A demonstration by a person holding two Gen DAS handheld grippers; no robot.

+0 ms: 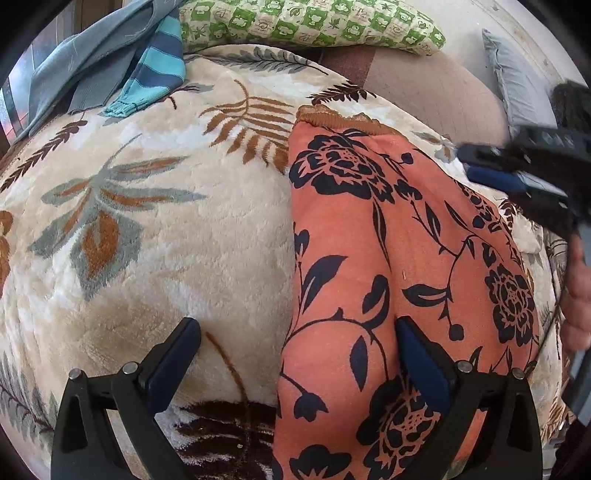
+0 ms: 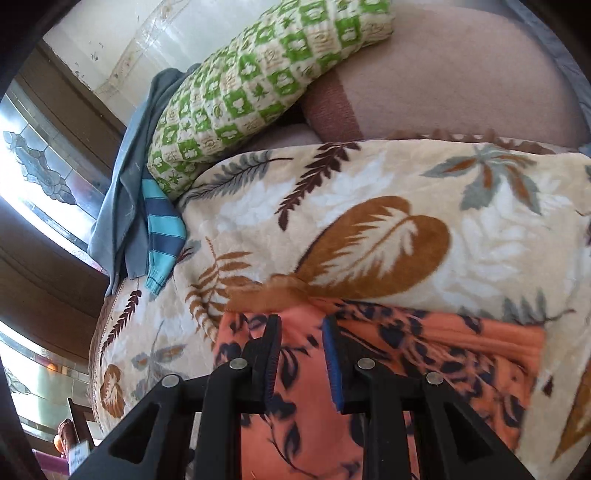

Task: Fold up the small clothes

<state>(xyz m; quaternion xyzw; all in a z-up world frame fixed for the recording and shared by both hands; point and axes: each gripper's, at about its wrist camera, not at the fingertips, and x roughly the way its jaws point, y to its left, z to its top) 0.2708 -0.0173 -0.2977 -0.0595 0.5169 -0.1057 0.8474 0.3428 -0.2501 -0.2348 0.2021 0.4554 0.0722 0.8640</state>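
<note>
Orange cotton garment printed with dark navy flowers and leaves (image 1: 388, 266) lies folded lengthwise on a plush cream blanket patterned with brown and grey leaves (image 1: 166, 229), which covers a bed. Its brown ribbed waistband (image 1: 343, 120) sits at the far end in the left wrist view.

The left tool (image 1: 299, 354) stands wide, gripping nothing: one dark-padded finger rests over the bare blanket, the other over the garment's middle crease near its close end. Whether that finger presses the cloth I cannot tell.

The right tool (image 2: 301, 347) hangs above the garment's waistband end with a narrow gap between its pads; the printed cloth shows through the gap and nothing is pinched there. In the left wrist view this tool comes in from the right edge (image 1: 517, 166), blurred, with part of a person's hand (image 1: 576, 295) behind it.

At the blanket's far edge lies a green-and-cream checked quilted pillow (image 1: 306, 22). Beside it lies a grey-blue garment (image 1: 85, 62) with a turquoise and navy striped sleeve (image 1: 155, 70) on top. A pinkish-brown mattress (image 2: 461, 74) shows beyond the blanket.
</note>
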